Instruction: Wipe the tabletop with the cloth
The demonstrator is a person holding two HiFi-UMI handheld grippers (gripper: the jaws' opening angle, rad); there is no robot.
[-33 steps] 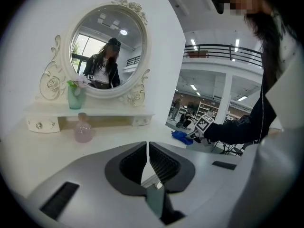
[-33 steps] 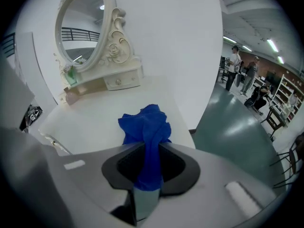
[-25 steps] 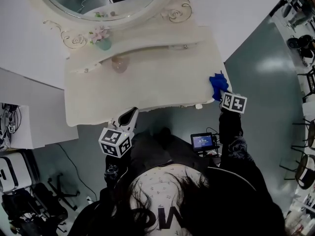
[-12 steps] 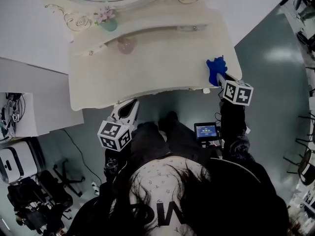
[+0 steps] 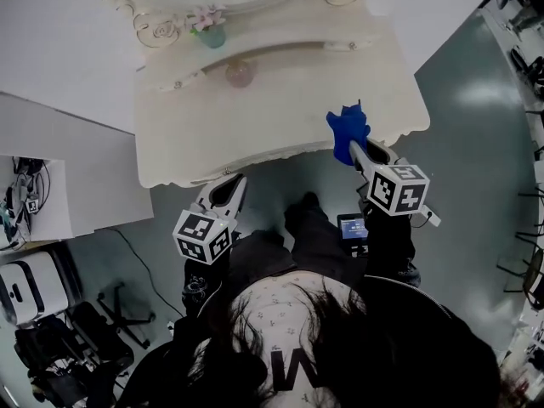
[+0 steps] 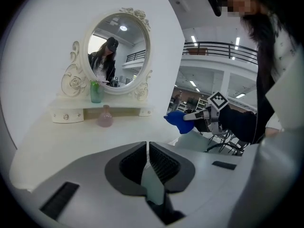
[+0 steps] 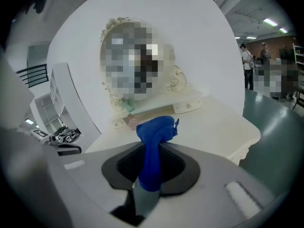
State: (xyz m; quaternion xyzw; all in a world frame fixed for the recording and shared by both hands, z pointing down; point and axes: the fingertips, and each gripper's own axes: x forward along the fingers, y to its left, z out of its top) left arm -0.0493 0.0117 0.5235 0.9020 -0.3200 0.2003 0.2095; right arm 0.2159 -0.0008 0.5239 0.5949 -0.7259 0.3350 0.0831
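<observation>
Head view: right gripper (image 5: 355, 149) clamps the bunched blue cloth (image 5: 345, 128) over the cream tabletop's (image 5: 255, 126) front right edge; left gripper (image 5: 228, 187), jaws together and empty, hangs just off that front edge.

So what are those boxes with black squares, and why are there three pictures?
Those boxes sit on two grabbing tools; a person holds one in each hand. One picture comes from a camera on the person's head, looking down; the others from cameras riding on each tool. The right gripper has its jaws shut on a blue cloth, over the front of the white table. The left gripper has its jaws together, holding nothing, in front of the table. On the table stand a pink bottle and a green vase of flowers, by a round mirror.
</observation>
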